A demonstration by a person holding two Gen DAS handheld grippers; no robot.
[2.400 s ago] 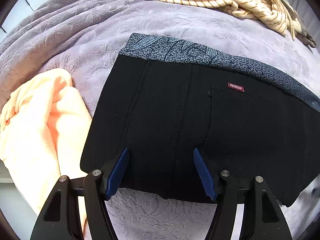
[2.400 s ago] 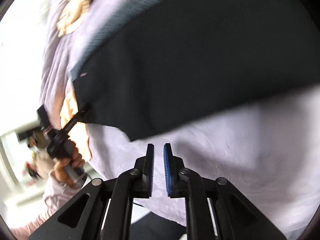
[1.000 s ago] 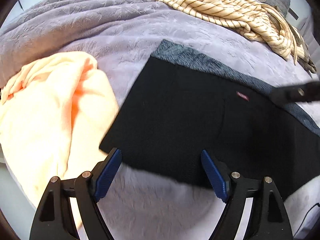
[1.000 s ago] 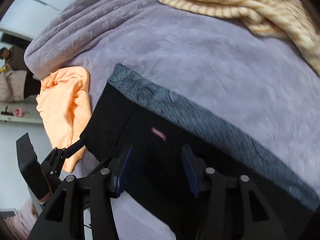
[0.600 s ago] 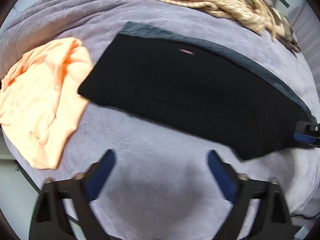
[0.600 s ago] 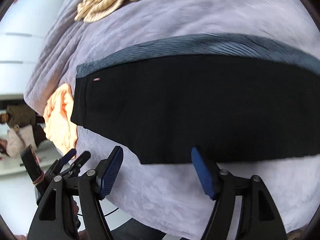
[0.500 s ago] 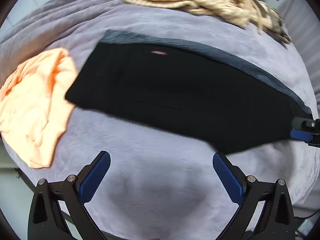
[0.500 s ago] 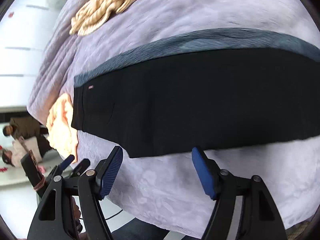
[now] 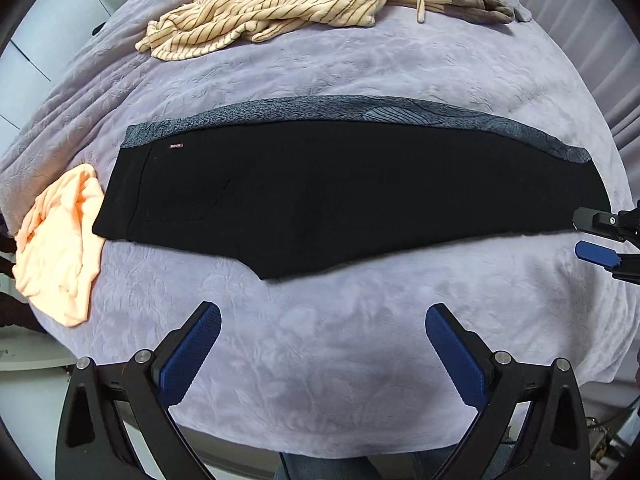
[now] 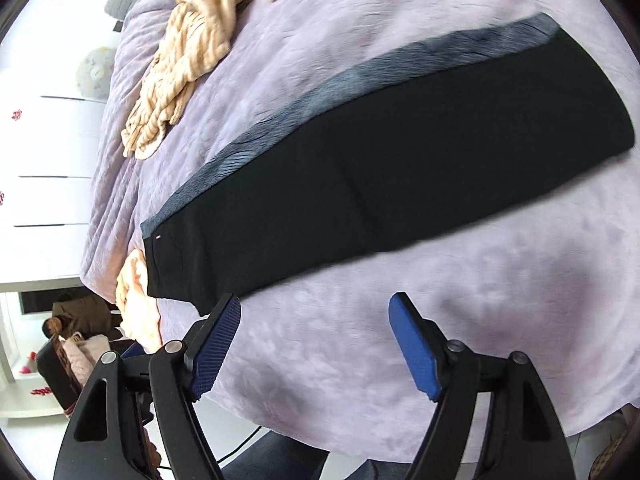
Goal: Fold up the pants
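Note:
Black pants (image 9: 340,196) with a grey patterned side stripe (image 9: 360,110) lie flat and lengthwise across the lilac bedspread, folded leg on leg, waist at the left with a small red label (image 9: 175,146). My left gripper (image 9: 323,312) hangs wide open above bare bedspread in front of the pants' near edge, nothing between its blue pads. In the right wrist view the pants (image 10: 400,176) run diagonally; my right gripper (image 10: 316,304) is open, nothing in it, just short of their near edge. The right gripper's fingertips (image 9: 596,250) show at the pants' cuff end in the left wrist view.
A peach garment (image 9: 60,248) lies bunched at the bed's left edge beside the waist. A cream striped garment (image 9: 280,4) is piled at the far side. The lilac bedspread (image 9: 360,360) drops off at the near edge. A person's legs (image 10: 280,460) stand at the bedside.
Both grippers have pulled back from the pants toward the near edge of the bed and opened wider. The left rose, so the whole length of the pants now shows.

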